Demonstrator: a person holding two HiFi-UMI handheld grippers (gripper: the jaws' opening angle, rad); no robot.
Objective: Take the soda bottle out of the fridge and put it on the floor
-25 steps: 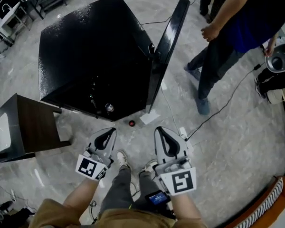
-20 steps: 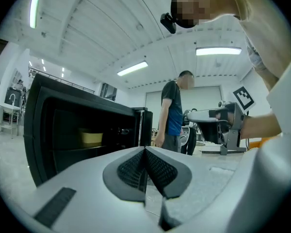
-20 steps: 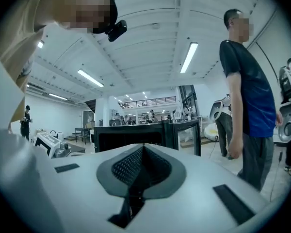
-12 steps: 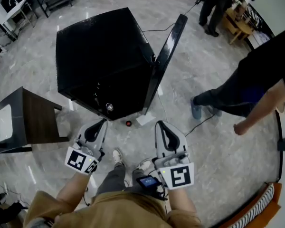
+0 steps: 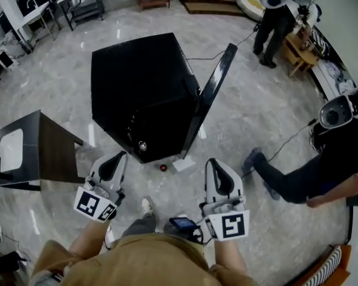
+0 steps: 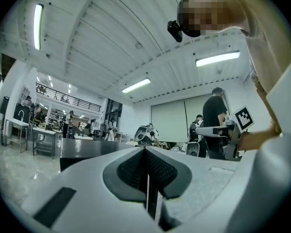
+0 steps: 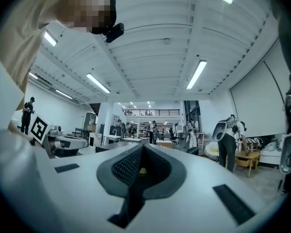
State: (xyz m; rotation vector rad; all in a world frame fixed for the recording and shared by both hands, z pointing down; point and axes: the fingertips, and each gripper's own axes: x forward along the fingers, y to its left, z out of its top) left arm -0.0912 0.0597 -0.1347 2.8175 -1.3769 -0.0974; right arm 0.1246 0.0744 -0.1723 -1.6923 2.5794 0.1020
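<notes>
The black fridge [image 5: 140, 88] stands on the marble floor ahead of me, its door [image 5: 212, 97] swung open to the right. A small shiny round top [image 5: 142, 145] shows low at the open front; whether it is the soda bottle I cannot tell. A small red thing [image 5: 163, 167] lies on the floor before the fridge. My left gripper [image 5: 118, 156] and right gripper [image 5: 213, 162] hover near my knees, both pointing at the fridge, shut and empty. The left gripper [image 6: 146, 150] has its pads pressed together in its own view. The right gripper [image 7: 141, 147] is the same.
A dark side table [image 5: 42, 154] stands at my left. A white sheet [image 5: 184, 163] lies by the door's foot. A person [image 5: 322, 171] leans in at the right, over a cable [image 5: 280, 148]. Another person [image 5: 274, 16] stands far back.
The view has pulled back and tilted up, so the fridge sits farther from me. The person at the right has moved off to the lower right. Both grippers have stayed shut.
</notes>
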